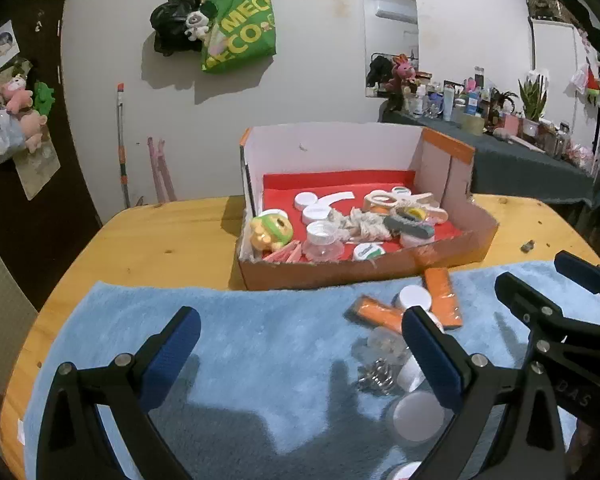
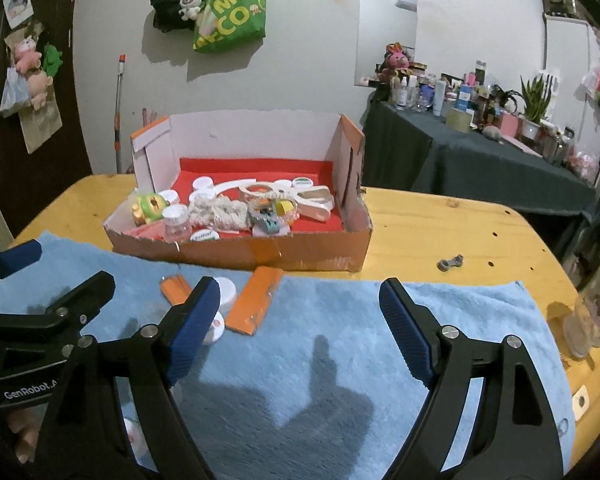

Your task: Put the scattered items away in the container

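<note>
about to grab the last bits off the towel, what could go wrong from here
1. The leftovers sit bunched: orange packet, white-lidded jar and metal chain lie close together, so closing on one could knock its neighbours.
2. The left gripper and right gripper are both open and near each other over the blue towel; they might collide.
3. The cardboard box is already crowded, so drops may bounce.

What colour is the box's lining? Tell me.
Red lining, clearest in the right wrist view.

White wall (image 1: 320,60) hung with a green shopping bag (image 1: 242,28), dark door (image 1: 32,184) at left, cluttered side table under dark cloth (image 2: 480,160), wooden counter (image 1: 160,236) in front.
</note>
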